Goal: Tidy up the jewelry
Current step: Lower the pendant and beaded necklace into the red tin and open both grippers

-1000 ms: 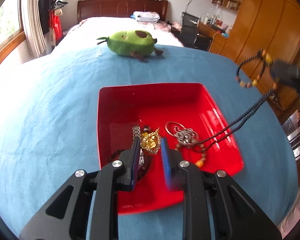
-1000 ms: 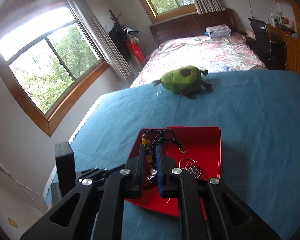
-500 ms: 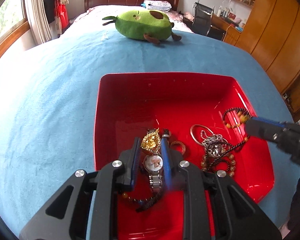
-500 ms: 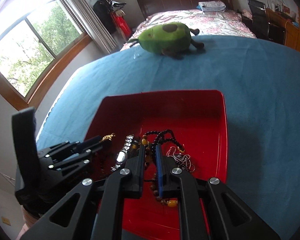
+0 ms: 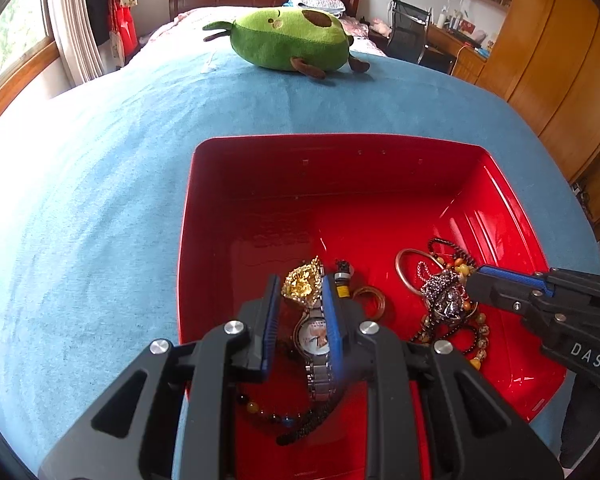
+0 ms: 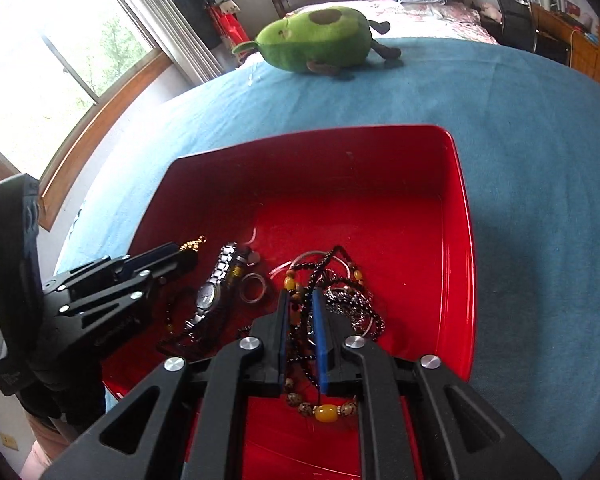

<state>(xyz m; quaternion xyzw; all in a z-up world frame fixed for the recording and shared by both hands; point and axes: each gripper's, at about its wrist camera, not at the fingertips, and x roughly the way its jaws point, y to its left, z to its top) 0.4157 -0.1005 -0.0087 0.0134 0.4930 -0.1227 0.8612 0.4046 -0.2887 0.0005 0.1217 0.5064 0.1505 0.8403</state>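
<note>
Blue-covered table (image 5: 100, 200), red tray (image 5: 340, 152). My left gripper (image 5: 300, 300) jaws pinch the gold pendant (image 5: 302, 284); right gripper (image 6: 300, 312) jaws clamp the beaded cord (image 6: 296, 320). Risk: tangled strands drag neighbours out on lifting.

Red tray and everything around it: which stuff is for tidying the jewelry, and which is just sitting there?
For the job: red tray, gold pendant, wristwatch, beaded necklace, ring, left gripper, right gripper.

Just there: avocado plush, blue blanket, office chair.
</note>
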